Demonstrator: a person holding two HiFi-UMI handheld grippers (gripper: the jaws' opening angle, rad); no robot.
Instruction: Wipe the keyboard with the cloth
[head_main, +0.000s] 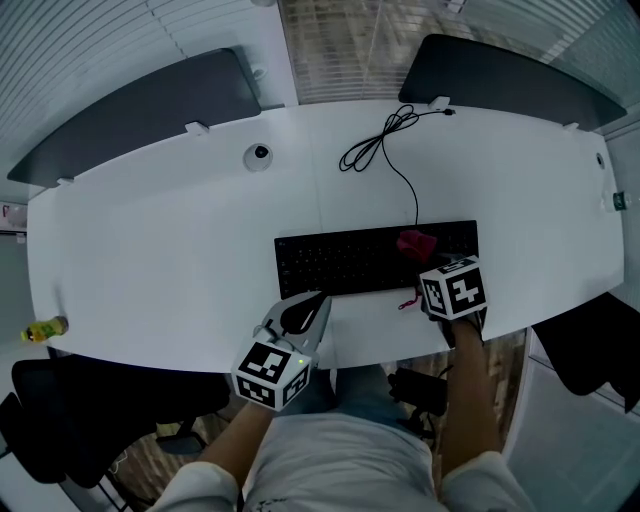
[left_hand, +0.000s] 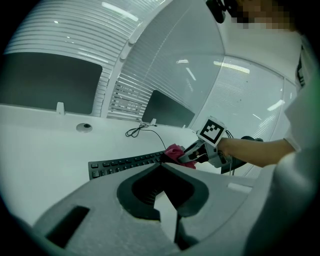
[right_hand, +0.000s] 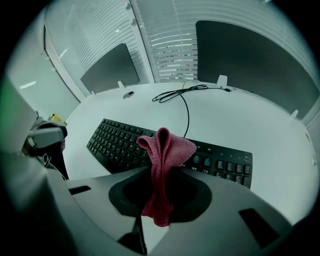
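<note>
The red cloth (right_hand: 166, 149) is clamped between the 2 jaws of the right gripper (head_main: 425, 258), over the keyboard (head_main: 345, 262). The left gripper (left_hand: 161, 167) is closed on nothing, at the keyboard's near edge.

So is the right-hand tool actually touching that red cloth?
Touching. The right gripper view shows the right tool shut on the cloth, which is pinched between its jaws and sticks up past their tips.

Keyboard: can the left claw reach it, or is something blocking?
Probably yes. The left claw sits right at the near edge of the keyboard, nothing between; the right claw with the cloth is over the other end.
</note>
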